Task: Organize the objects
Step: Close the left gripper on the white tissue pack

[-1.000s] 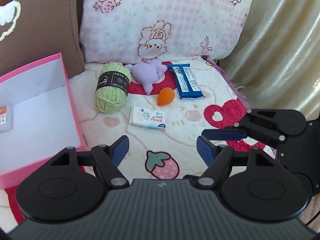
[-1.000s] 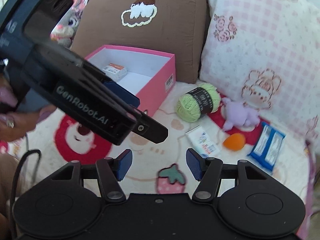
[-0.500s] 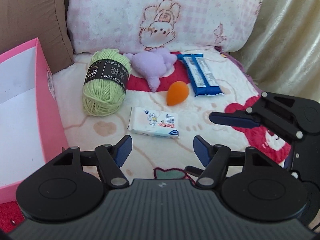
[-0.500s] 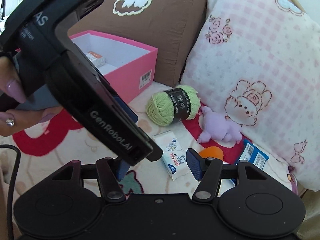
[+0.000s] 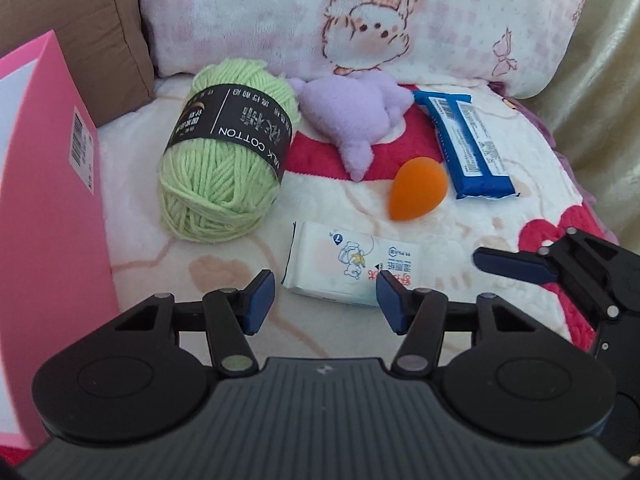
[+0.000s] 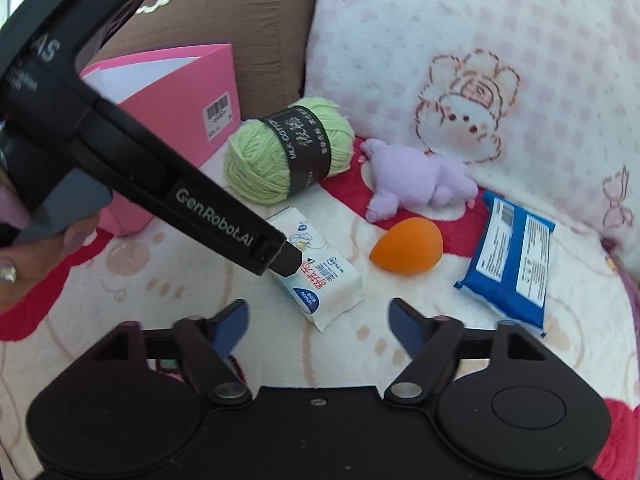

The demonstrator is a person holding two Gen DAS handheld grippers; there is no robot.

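On the blanket (image 5: 520,200), just beyond both grippers | tissue pack (image 5: 352,266) is laid crosswise, left gripper (image 5: 326,296) nearer, narrowing, nothing clasped | right gripper (image 6: 318,322) just spread wide, empty | pink box (image 5: 48,184) at left.

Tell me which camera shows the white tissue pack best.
The left wrist view: the tissue pack lies almost whole just ahead of the open left tongs, only its near edge hidden by a fingertip. In the right wrist view the same pack is partly covered by the other gripper's black body crossing its far end.
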